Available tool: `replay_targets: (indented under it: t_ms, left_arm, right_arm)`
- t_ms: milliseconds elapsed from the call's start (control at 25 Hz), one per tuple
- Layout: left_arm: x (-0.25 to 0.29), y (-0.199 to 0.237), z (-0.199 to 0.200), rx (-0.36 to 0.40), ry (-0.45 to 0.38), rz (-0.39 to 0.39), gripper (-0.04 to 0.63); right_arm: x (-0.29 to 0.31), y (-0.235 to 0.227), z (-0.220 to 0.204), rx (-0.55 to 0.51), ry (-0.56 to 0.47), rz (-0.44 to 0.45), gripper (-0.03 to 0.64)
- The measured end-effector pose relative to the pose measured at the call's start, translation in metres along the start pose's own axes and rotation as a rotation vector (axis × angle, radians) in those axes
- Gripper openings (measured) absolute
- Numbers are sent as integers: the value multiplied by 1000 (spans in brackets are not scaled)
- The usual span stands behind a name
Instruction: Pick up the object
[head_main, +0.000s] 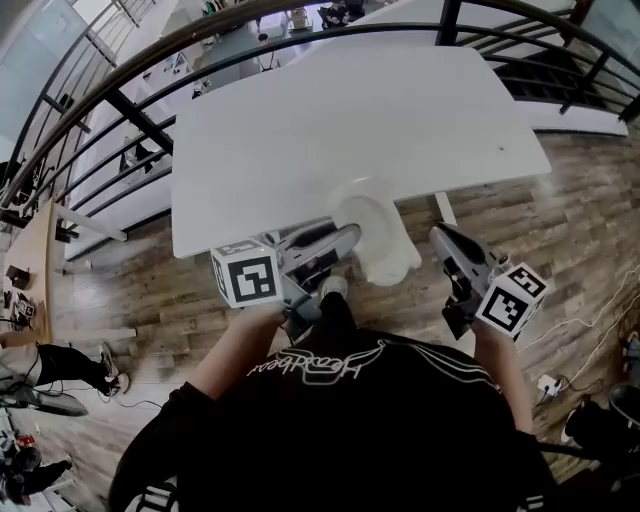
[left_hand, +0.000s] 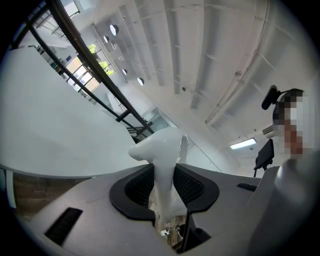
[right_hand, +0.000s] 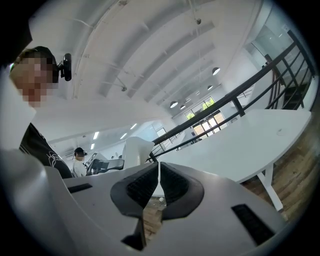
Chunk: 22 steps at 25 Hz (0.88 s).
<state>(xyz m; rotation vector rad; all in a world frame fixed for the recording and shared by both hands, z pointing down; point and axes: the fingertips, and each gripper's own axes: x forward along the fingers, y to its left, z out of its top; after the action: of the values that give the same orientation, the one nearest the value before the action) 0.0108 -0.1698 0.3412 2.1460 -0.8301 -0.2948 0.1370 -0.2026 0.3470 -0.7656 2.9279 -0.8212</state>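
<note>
Well, the left gripper (head_main: 345, 240) (left_hand: 164, 185) has its jaws clamped on the white object (head_main: 378, 232) (left_hand: 162, 150) at the table's (head_main: 350, 110) near edge; the right gripper (head_main: 440, 236) (right_hand: 159, 185) is pinched nearly together, empty.

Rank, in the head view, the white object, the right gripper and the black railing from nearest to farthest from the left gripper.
1. The white object, clamped by the left gripper.
2. The right gripper, off to the right.
3. The black railing, beyond the table.
</note>
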Motion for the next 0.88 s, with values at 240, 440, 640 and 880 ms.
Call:
replay_targets:
  t_ms: [240,440,640,880]
  left_arm:
    - [-9,-43,-53,-1,-5,7,127]
    - [-17,-57,-69,6,-7,9,126]
    - [-20,-73,-82,19,-15,8,127]
    - [-17,-82,-91,16,-13,10,127]
  right_arm:
    - [-63,20,-18,1,-20,-23,21]
    - [-79,34,-26,-19,-14,-27,20]
    - [-96,44,-31,-33,-15,-24,17]
    - [-105,46,-33,-29,-9,-12,17]
